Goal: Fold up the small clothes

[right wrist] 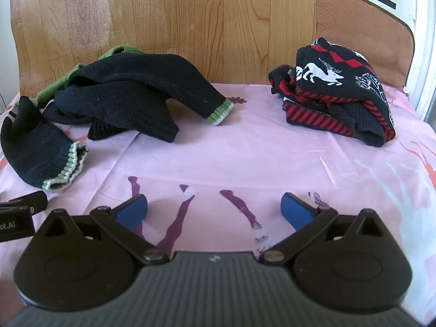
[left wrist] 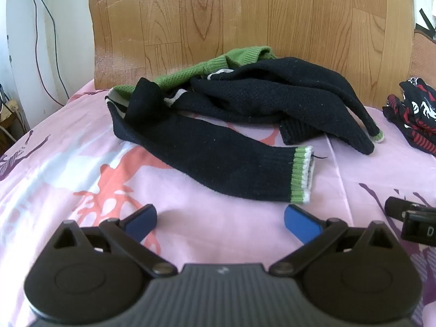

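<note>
A crumpled black knit sweater (left wrist: pixel 245 95) (right wrist: pixel 117 95) with green parts and green-white cuffs lies on the pink printed sheet (left wrist: pixel 204 231) (right wrist: pixel 245 158). One sleeve stretches toward me, and its cuff (left wrist: pixel 301 175) lies just beyond my left gripper (left wrist: pixel 219 222), which stands open and holds nothing. My right gripper (right wrist: pixel 214 211) is also open and empty, over bare sheet to the right of the sweater. A folded black, red and white patterned sweater (right wrist: pixel 335 92) (left wrist: pixel 414 114) sits at the far right.
A wooden headboard (left wrist: pixel 245 13) (right wrist: pixel 190 21) rises behind the clothes. The other gripper's black body (left wrist: pixel 411 220) (right wrist: pixel 19 212) shows at the frame edges. Cables (left wrist: pixel 46 27) hang down the white wall at left. An orange cushion (right wrist: pixel 362 27) stands at the right.
</note>
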